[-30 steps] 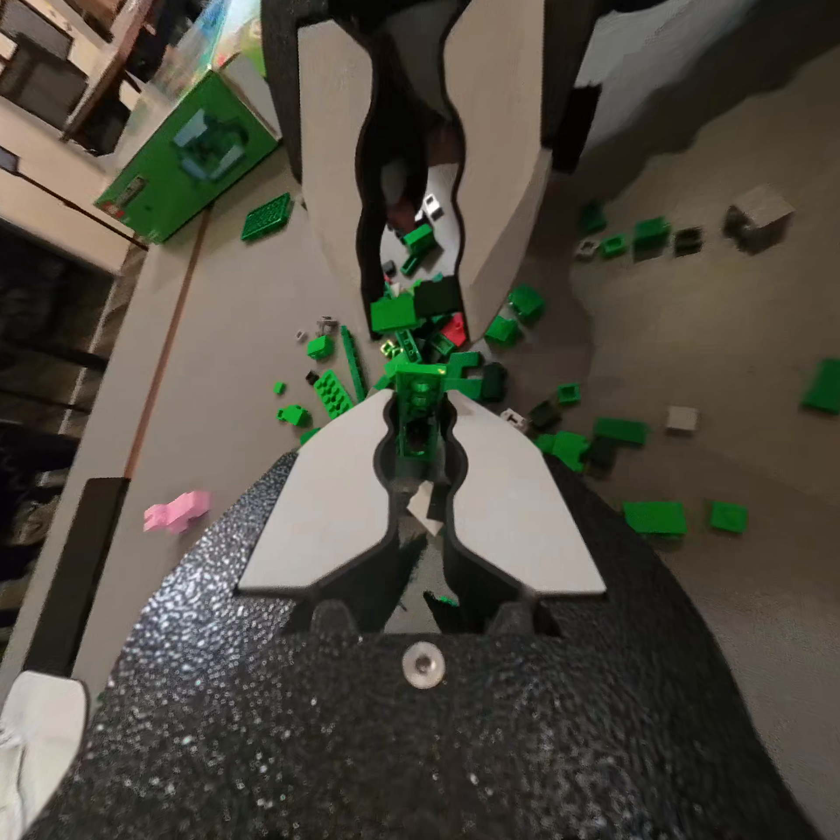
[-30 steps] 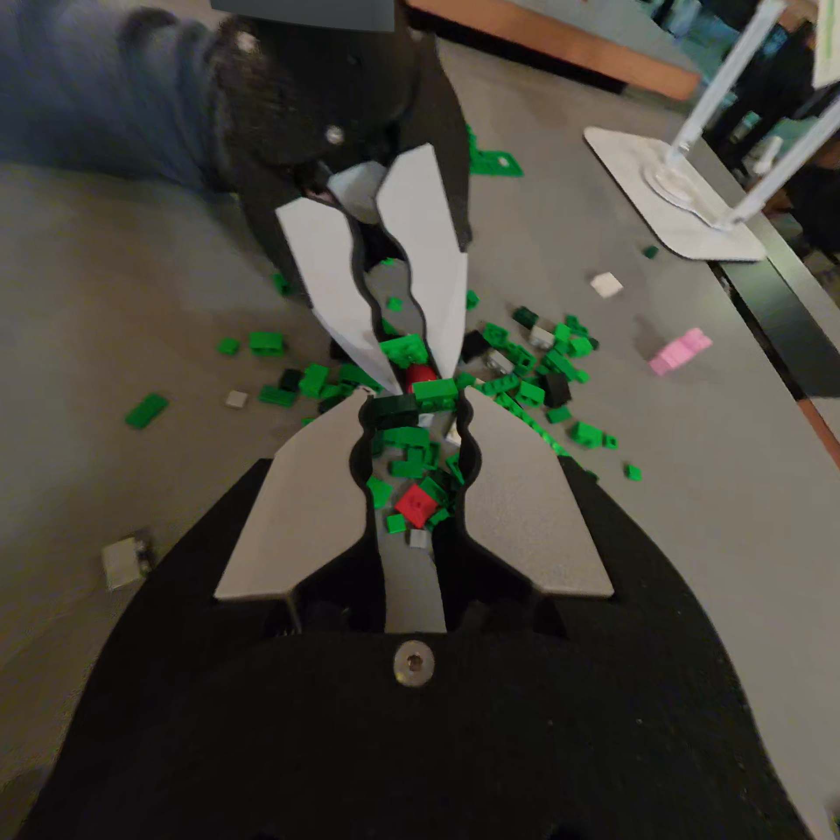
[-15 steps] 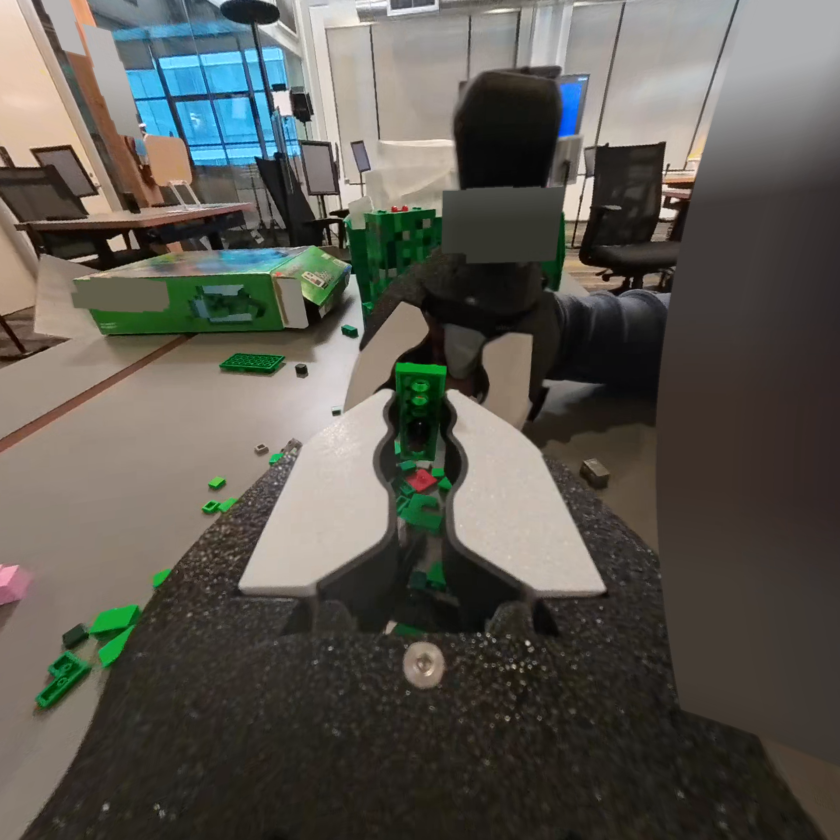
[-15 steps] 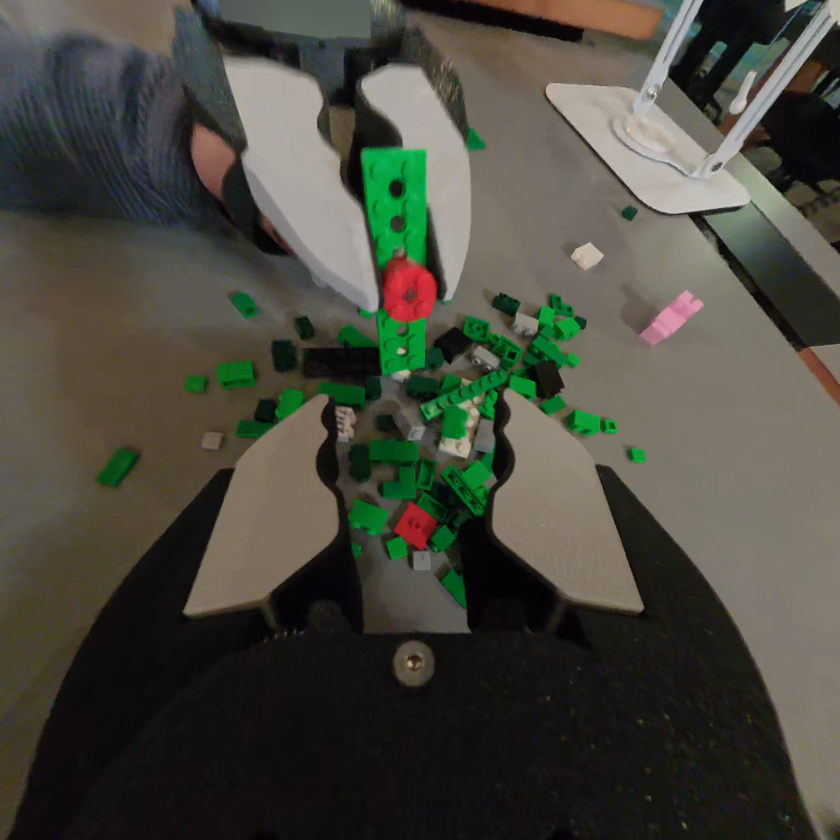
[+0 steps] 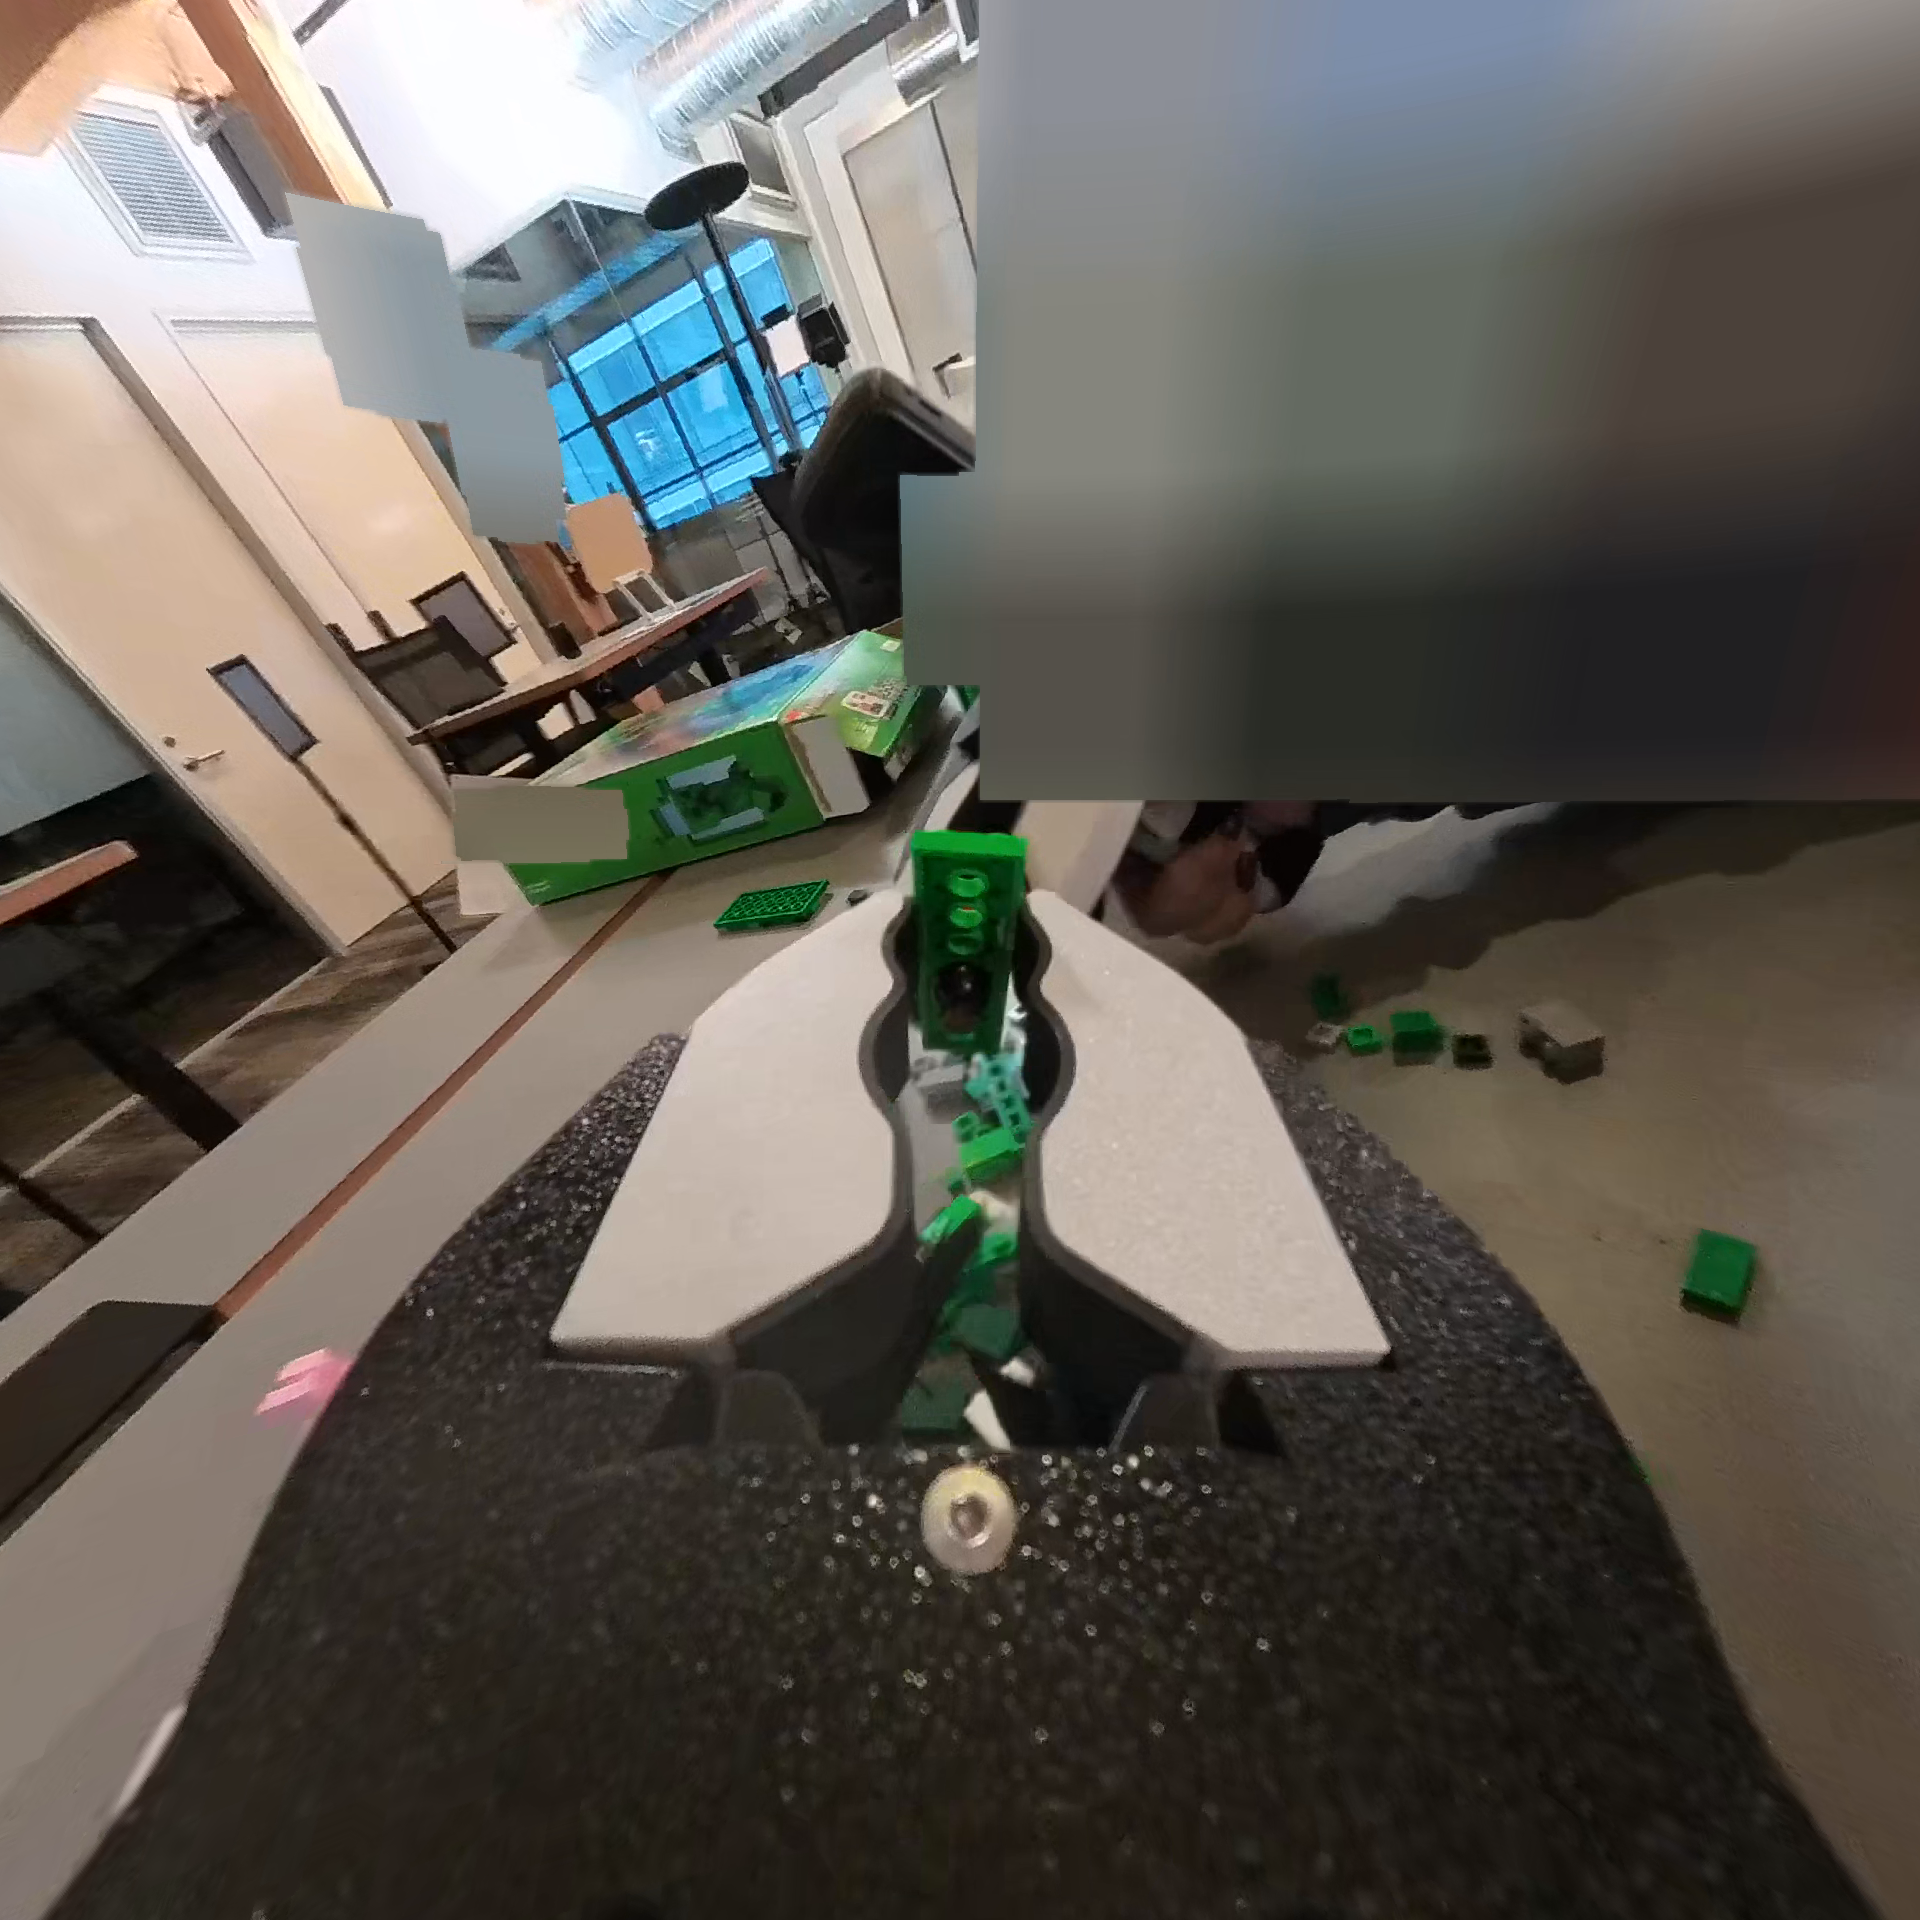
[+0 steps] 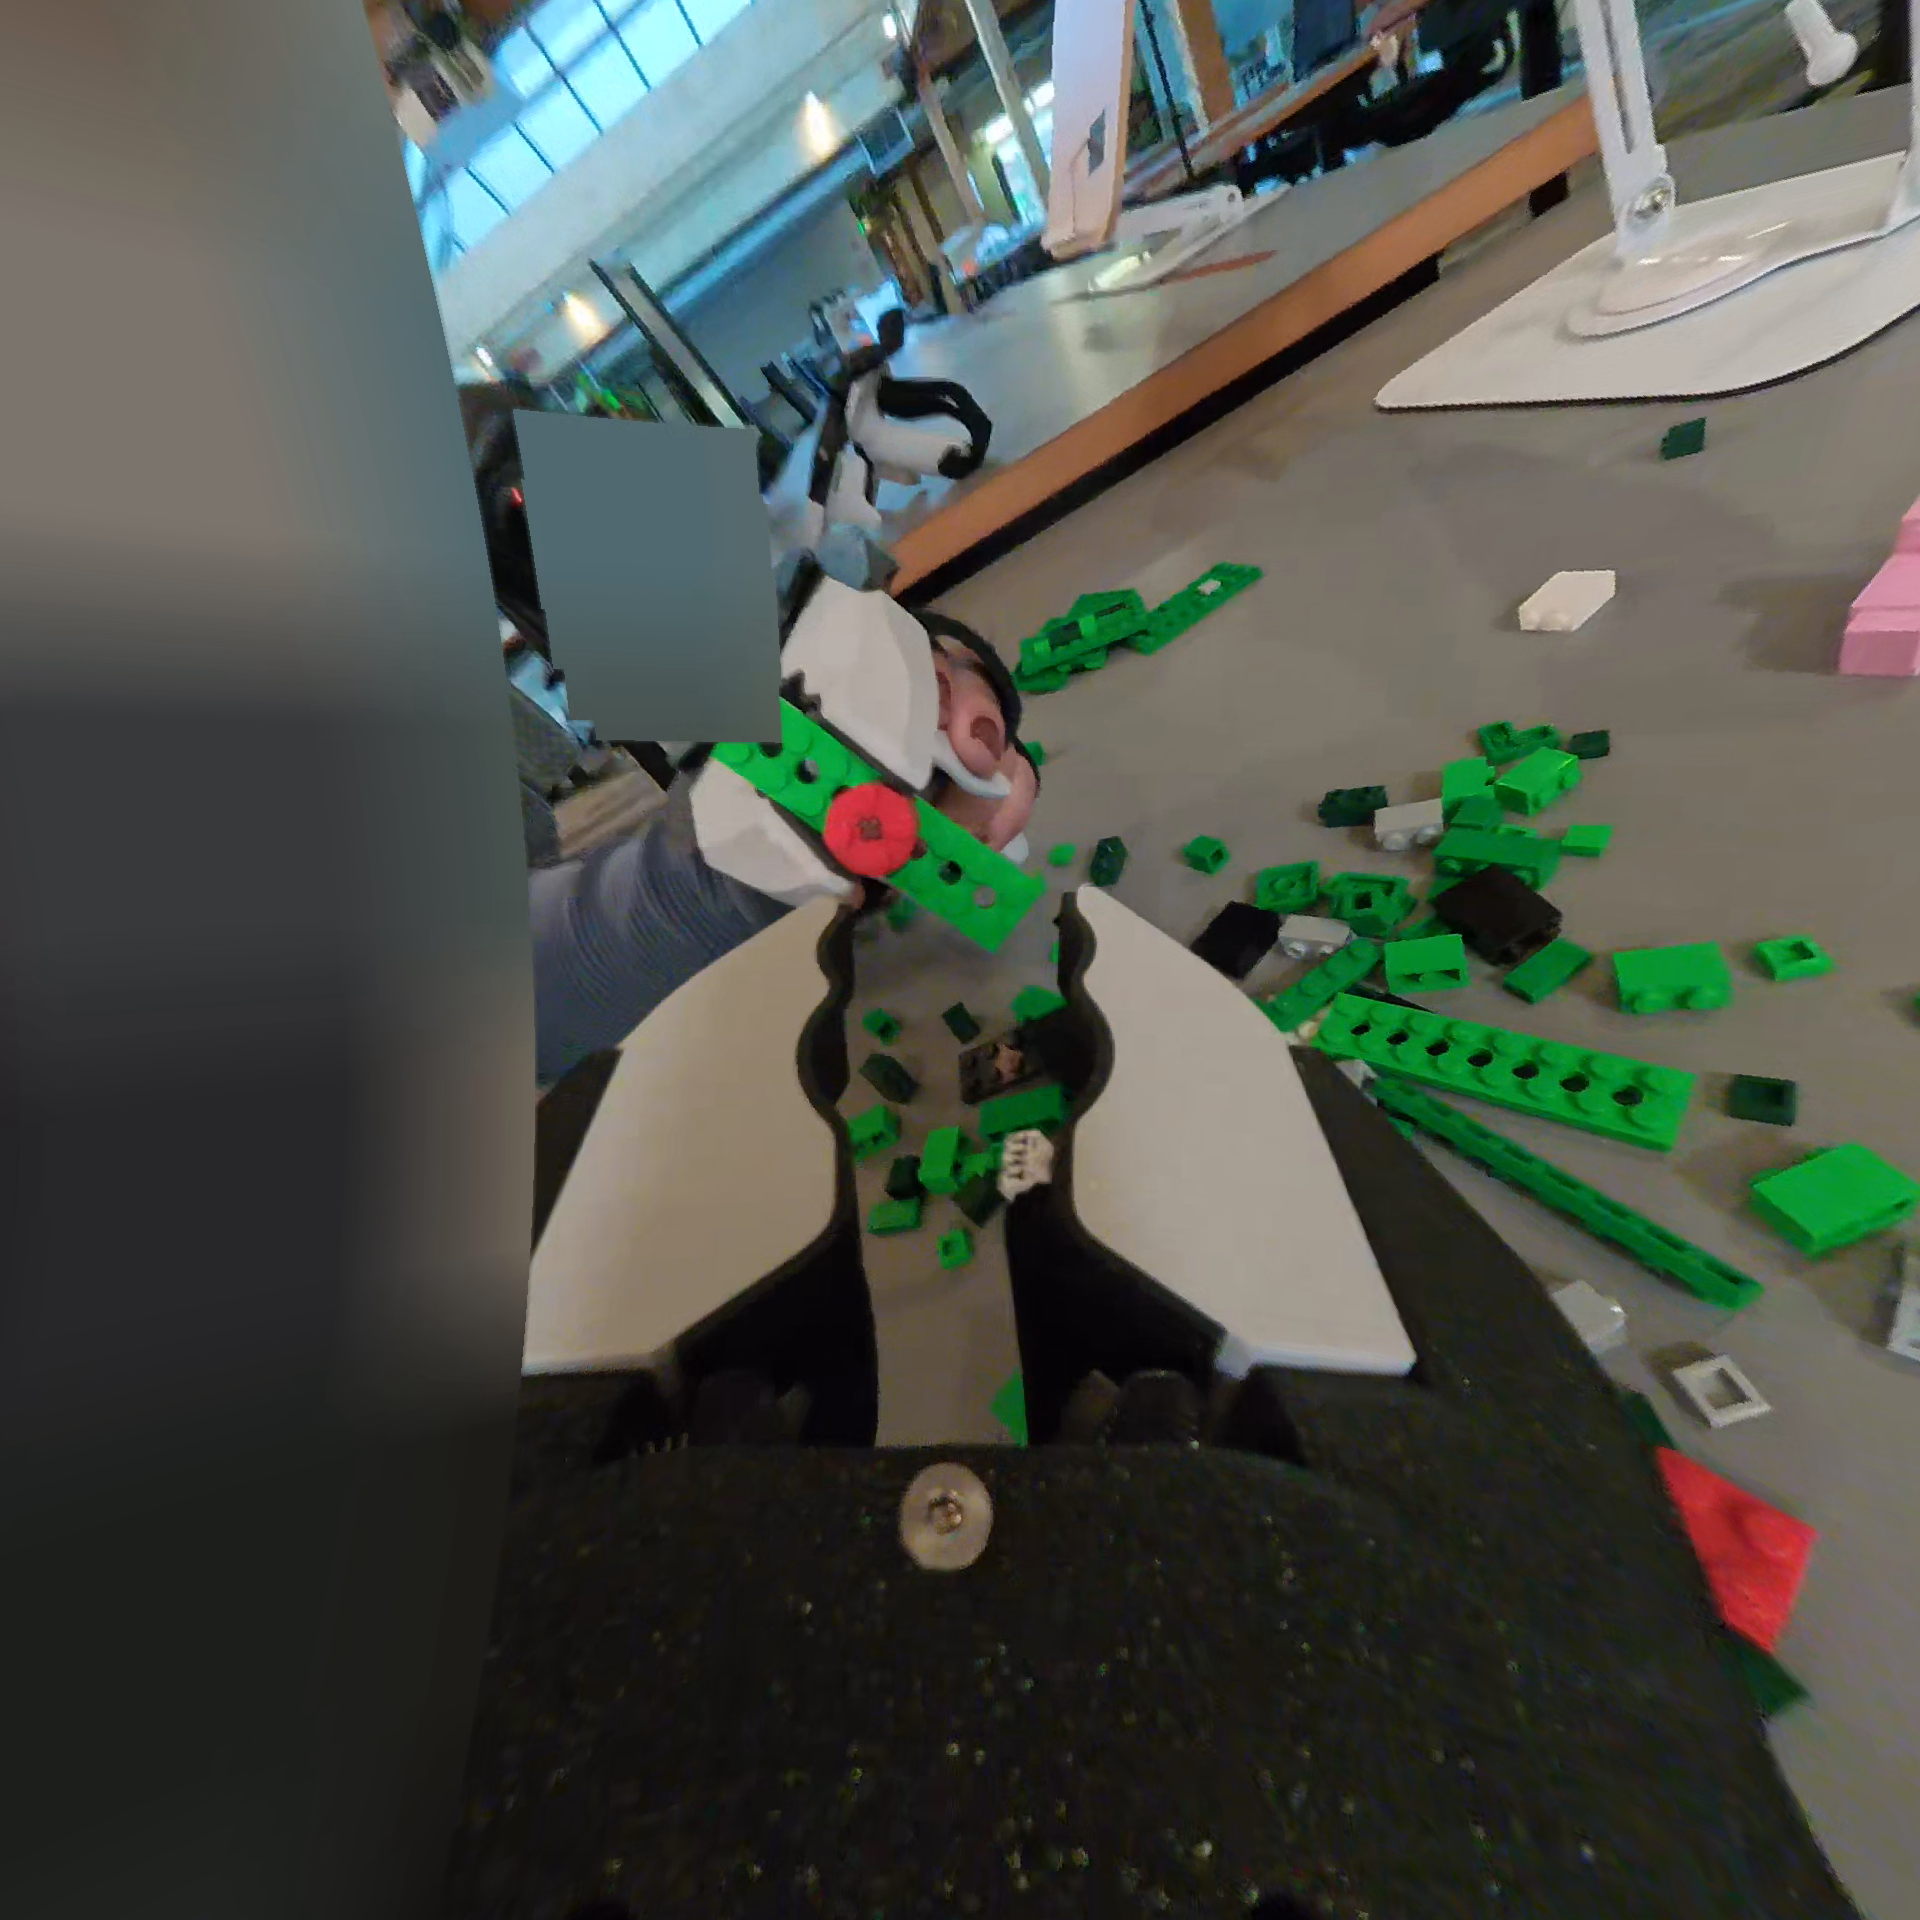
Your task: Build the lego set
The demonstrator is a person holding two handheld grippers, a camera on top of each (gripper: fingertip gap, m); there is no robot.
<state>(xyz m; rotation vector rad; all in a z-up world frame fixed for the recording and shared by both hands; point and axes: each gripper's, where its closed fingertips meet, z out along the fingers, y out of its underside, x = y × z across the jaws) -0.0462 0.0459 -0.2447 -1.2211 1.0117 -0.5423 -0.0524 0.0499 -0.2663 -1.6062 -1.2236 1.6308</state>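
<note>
My left gripper is shut on a green plate with holes and holds it upright above the table. In the right wrist view the same left gripper holds that plate tilted, with a red round piece stuck on it. My right gripper is open and empty, its tips just below the plate's free end. Loose green, black and grey bricks lie on the table between its fingers.
A long green plate with holes and several loose bricks lie to the right. A pink piece, a white brick and a white stand base are farther off. A green box, a small green baseplate and a grey block are on the grey table. Both grippers' tips are close together, under 4 cm apart.
The left gripper lifted the green plate with the red piece off the pile and tipped upward. The right gripper opened and now sits lower, near the plate's end.
</note>
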